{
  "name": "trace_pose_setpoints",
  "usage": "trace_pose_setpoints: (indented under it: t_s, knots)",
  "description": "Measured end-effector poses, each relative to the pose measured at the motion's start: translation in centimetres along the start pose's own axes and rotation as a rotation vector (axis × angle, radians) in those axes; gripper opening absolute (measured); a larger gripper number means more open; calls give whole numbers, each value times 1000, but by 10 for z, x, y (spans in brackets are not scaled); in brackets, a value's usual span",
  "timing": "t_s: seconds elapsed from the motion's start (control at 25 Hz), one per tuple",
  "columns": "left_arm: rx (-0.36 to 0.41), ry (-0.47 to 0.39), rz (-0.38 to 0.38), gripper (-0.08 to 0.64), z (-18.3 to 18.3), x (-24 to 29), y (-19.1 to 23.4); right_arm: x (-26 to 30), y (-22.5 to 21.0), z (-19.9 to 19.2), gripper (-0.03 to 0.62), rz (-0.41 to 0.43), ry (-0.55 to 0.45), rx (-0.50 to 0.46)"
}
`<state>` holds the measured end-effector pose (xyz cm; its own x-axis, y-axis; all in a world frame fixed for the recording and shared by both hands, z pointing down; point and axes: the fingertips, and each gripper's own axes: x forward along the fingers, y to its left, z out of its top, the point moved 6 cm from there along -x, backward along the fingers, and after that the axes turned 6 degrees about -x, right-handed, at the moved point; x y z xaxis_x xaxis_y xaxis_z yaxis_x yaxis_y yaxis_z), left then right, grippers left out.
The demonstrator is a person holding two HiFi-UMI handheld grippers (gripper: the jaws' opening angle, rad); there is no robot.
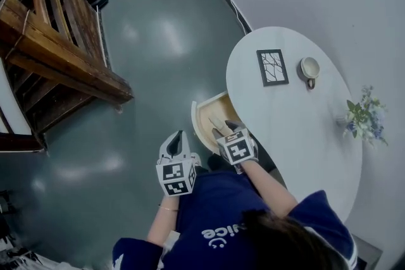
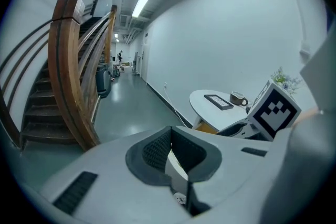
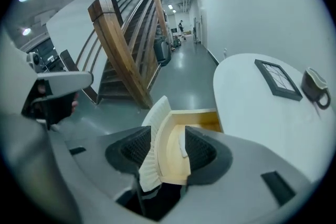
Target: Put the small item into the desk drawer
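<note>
Right gripper [image 3: 168, 139] is over the open drawer [image 3: 210, 120], jaws spread wide and clamped on nothing. The drawer's ribbed white front runs up between them, closer to the left-hand jaw, and I can't tell whether it touches. There's the small item [image 3: 181, 143], a pale little strip lying on the drawer's wooden bottom, just beside the right-hand jaw. So it's in the drawer, and the drawer stands pulled out.

From the head view, the right gripper [image 1: 224, 131] points into the drawer [image 1: 201, 112], which juts out from under the white table [image 1: 297, 136]. The left gripper [image 1: 180, 135] hangs just to the left, over the grey floor [image 1: 158, 41] and off the drawer. In its own view the left gripper [image 2: 170, 135] has its jaws drawn together. A pale sliver shows low in the seam, and I can't make out what that is.

On the table, a black picture frame [image 1: 272, 67] lies flat with a cup [image 1: 309, 69] just beside it. A bunch of flowers [image 1: 364, 116] sits at the far edge, well apart from both. A wooden staircase [image 1: 57, 41] rises across the floor on the left.
</note>
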<state>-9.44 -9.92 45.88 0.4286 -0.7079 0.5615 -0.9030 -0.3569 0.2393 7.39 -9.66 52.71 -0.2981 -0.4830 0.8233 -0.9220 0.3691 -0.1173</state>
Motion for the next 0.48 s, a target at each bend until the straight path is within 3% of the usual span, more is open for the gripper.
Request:
trace_pose_setpoints:
  t_s: [0.48]
  knots:
    - [107,-36,-178,3,24,11,-29,-65,-9,15,204,-153,-235,117]
